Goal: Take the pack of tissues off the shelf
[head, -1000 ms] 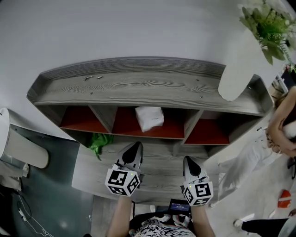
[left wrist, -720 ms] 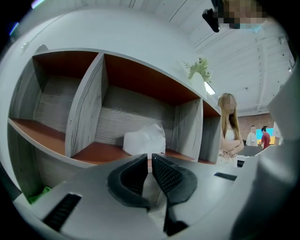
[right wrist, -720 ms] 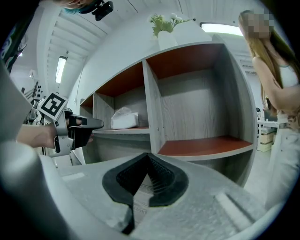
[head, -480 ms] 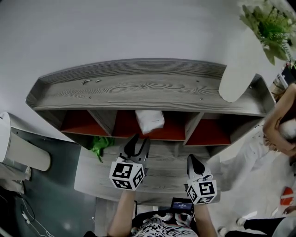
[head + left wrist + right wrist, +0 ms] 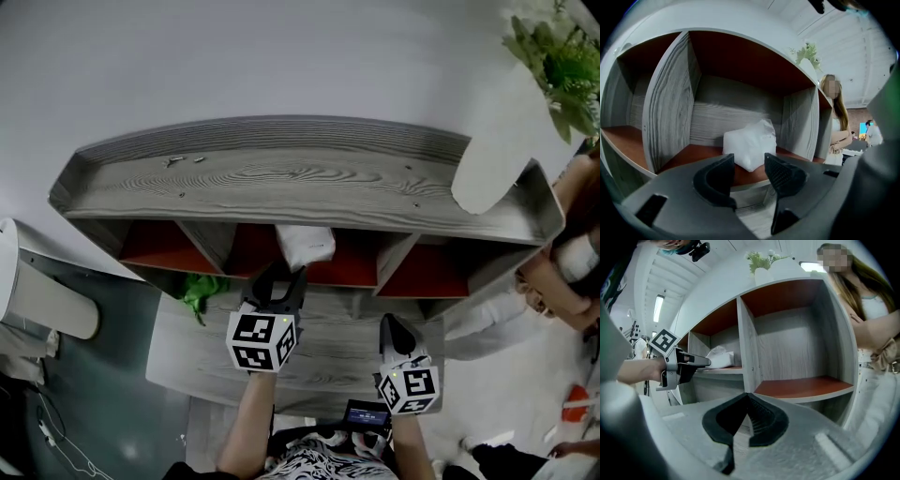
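Observation:
A white pack of tissues [image 5: 305, 245] [image 5: 750, 145] [image 5: 718, 358] lies on the red floor of the shelf's middle compartment. My left gripper [image 5: 281, 283] [image 5: 749, 169] [image 5: 696, 363] points at it from just in front of the shelf. Its jaws have just been opening and stand apart with nothing between them; the pack is a little beyond the tips. My right gripper [image 5: 392, 330] [image 5: 746, 420] is shut and empty, held lower, in front of the right compartment.
The grey wooden shelf unit [image 5: 281, 178] has three red-floored compartments and a lower ledge [image 5: 323, 356]. A white vase with a green plant [image 5: 511, 122] stands on its top right. Something green [image 5: 202, 291] lies at the lower left. A person [image 5: 562, 272] stands to the right.
My left gripper has moved forward toward the middle compartment and its jaws have opened from shut. The right gripper has stayed in place.

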### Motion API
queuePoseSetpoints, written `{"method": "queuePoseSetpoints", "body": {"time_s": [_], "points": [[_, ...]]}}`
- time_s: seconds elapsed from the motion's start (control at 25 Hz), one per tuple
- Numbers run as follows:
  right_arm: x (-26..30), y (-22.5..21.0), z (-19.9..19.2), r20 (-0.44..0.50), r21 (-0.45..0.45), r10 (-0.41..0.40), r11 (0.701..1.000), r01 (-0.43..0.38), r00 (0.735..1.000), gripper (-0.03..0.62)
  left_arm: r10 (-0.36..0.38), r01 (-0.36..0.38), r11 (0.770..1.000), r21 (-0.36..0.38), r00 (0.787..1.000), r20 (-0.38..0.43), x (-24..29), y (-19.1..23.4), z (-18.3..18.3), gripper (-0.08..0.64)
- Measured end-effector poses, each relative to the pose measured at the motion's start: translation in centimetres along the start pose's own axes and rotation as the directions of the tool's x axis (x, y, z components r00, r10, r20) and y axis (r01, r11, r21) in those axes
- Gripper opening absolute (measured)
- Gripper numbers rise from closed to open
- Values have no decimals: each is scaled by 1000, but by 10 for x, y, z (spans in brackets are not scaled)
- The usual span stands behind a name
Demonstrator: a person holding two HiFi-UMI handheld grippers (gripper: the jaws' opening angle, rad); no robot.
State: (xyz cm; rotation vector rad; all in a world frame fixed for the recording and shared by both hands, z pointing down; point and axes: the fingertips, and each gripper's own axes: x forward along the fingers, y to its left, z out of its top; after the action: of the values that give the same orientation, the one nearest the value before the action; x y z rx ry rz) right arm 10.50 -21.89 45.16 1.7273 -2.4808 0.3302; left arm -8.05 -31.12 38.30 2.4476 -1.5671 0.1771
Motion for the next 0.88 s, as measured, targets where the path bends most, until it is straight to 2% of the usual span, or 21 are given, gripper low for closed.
{"method": "queuePoseSetpoints", "body": {"time_s": [0.12,0.4,0.48,0.52,0.88], "points": [[1,-2,-1,-4,7,-4,1000,4,1000,5,-9,9,1000,-11,1000,-14,5,1,0,186],[4,-7,-5,-13,13,-4,1000,4,1000,5,33,-32,999,32,999,-22,8,5,2,179],[5,-7,-5,-15,15,0,1000,0,1000,5,38,-38,998,44,999,-20,8,6,3,88],[5,-6,-6,-16,15,2,1000,-2,1000,5,39,-38,998,51,999,-19,8,6,4,64],[5,-10,-7,-15,15,1,1000,0,1000,5,29,-28,998,63,1000,-12,8,8,7,31]]}}
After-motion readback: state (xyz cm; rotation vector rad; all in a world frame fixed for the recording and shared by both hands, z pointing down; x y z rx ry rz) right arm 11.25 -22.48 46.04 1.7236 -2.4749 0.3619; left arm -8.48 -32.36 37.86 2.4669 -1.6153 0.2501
